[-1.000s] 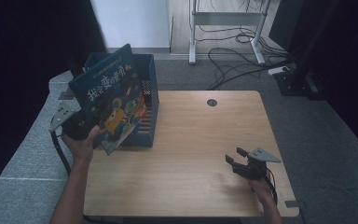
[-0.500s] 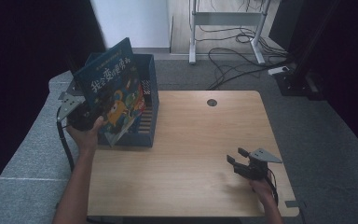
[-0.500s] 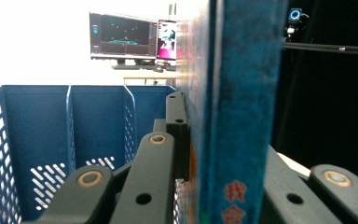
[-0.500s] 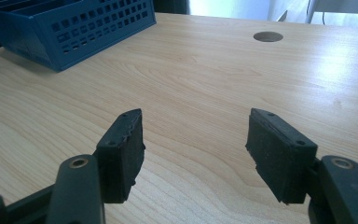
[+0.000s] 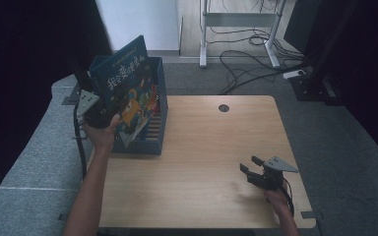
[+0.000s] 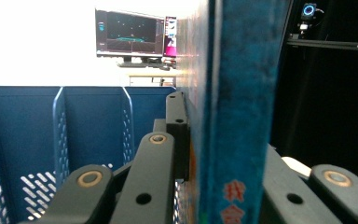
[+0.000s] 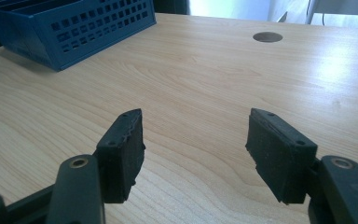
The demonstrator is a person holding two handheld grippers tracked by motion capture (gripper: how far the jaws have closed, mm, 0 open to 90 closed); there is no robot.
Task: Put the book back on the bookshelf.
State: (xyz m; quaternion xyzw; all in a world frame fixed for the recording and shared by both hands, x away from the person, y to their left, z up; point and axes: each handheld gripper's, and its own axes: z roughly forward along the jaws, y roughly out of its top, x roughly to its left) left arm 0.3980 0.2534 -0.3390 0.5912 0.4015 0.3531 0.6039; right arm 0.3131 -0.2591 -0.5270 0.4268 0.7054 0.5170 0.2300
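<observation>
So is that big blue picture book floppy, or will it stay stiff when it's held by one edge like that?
Probably stiff: the book stands out flat from the left gripper without sagging. Its thick edge suggests a hard cover, so likely fairly heavy. The cover looks glossy, so it might slip, and being held at one edge it may swing.

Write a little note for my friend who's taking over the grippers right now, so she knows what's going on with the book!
Left gripper: shut on the blue picture book, holding it tilted above the blue file rack at the table's left edge.
Right gripper: open, holding nothing, low over the wooden table near its right front corner.
Done: book picked up and brought to the rack.
Left: lower the book into one of the rack's slots, then let go. Which slot fits best cannot be told from here.
</observation>
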